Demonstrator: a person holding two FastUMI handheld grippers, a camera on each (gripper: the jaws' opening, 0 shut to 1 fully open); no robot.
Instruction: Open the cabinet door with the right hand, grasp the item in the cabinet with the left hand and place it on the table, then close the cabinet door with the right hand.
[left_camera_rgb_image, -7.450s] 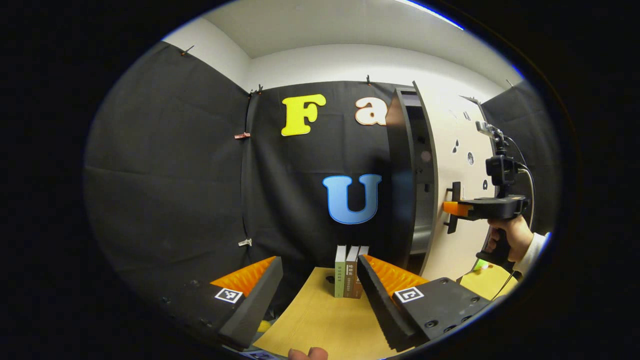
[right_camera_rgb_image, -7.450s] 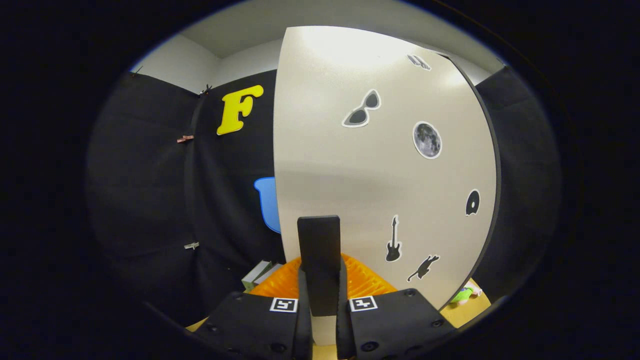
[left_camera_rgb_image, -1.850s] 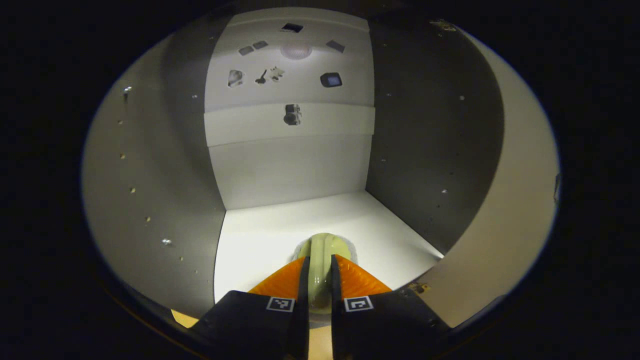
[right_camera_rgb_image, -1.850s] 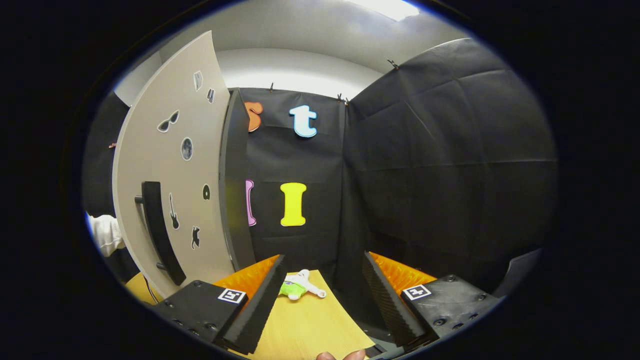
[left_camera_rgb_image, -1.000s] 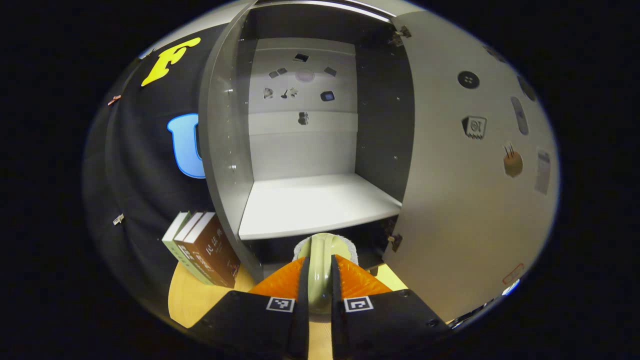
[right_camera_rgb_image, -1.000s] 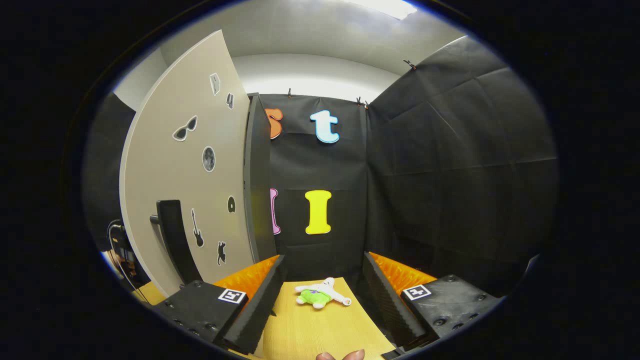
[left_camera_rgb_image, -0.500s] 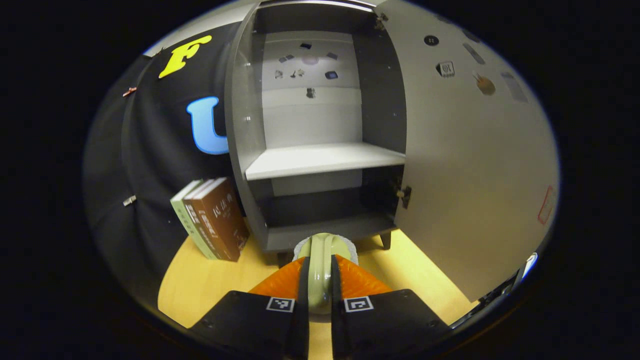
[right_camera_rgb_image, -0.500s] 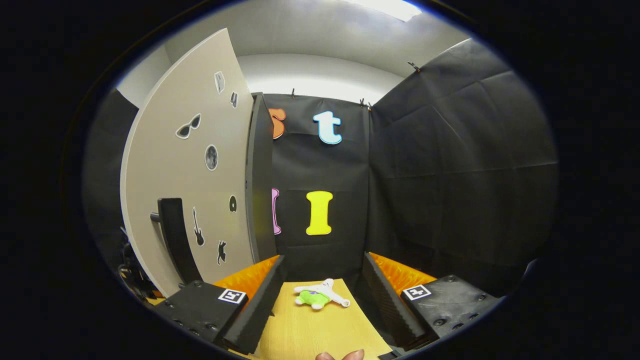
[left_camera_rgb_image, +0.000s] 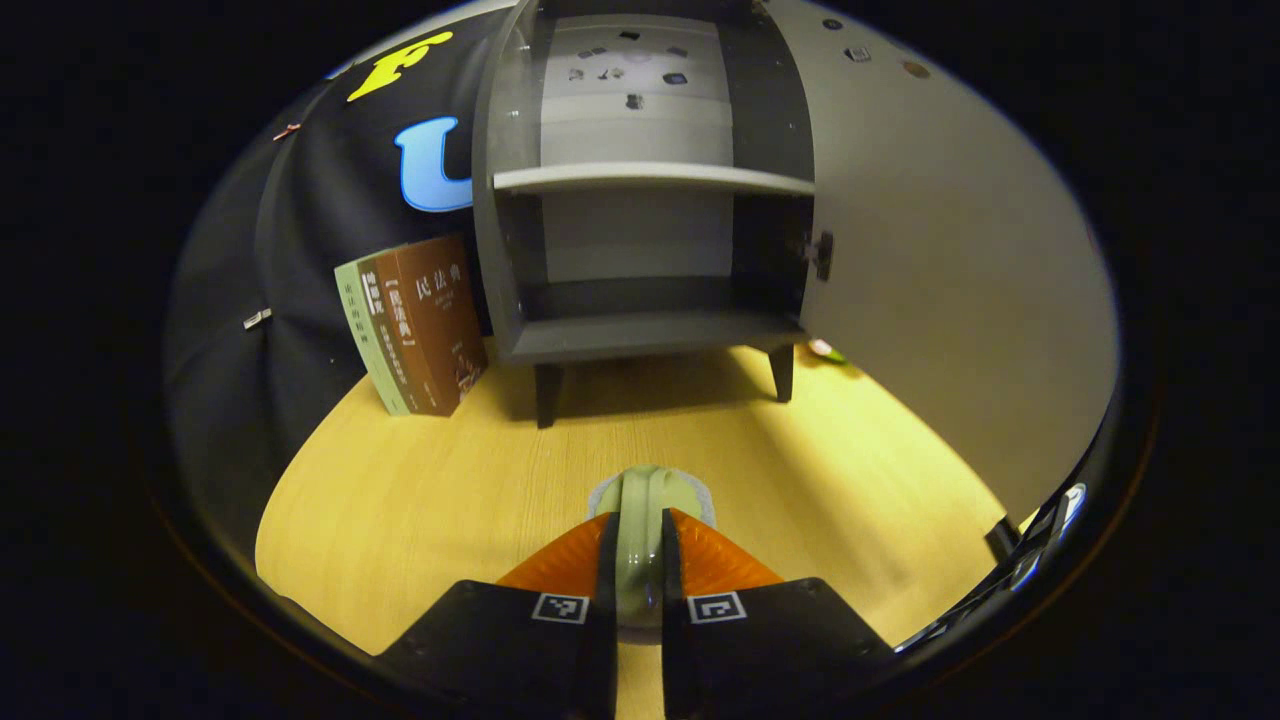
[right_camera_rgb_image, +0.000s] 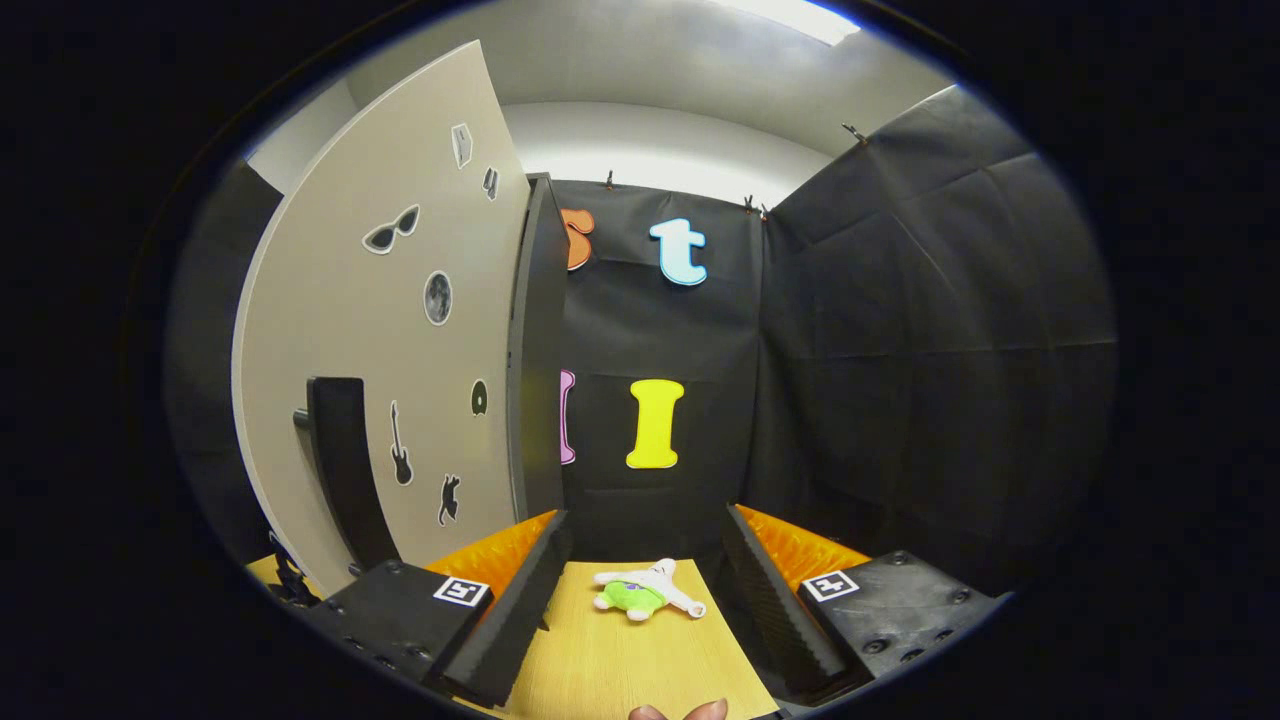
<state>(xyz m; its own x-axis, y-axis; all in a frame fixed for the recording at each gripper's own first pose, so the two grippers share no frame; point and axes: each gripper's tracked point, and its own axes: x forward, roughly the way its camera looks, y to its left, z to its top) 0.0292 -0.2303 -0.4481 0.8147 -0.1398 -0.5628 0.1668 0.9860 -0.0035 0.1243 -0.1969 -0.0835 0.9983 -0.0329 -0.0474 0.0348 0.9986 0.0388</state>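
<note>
Yellow desk lies right below your pale green item, clamped upright in the left tool and running forward between its fingers. A moment ago it hung level with the cabinet floor; now it hovers lower, in front. Your right tool, spread apart, waits beside the door handle.

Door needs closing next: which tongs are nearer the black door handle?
Right. The right tongs sit open beside the handle; the left tongs, holding a green item, face the door's inner side.
</note>
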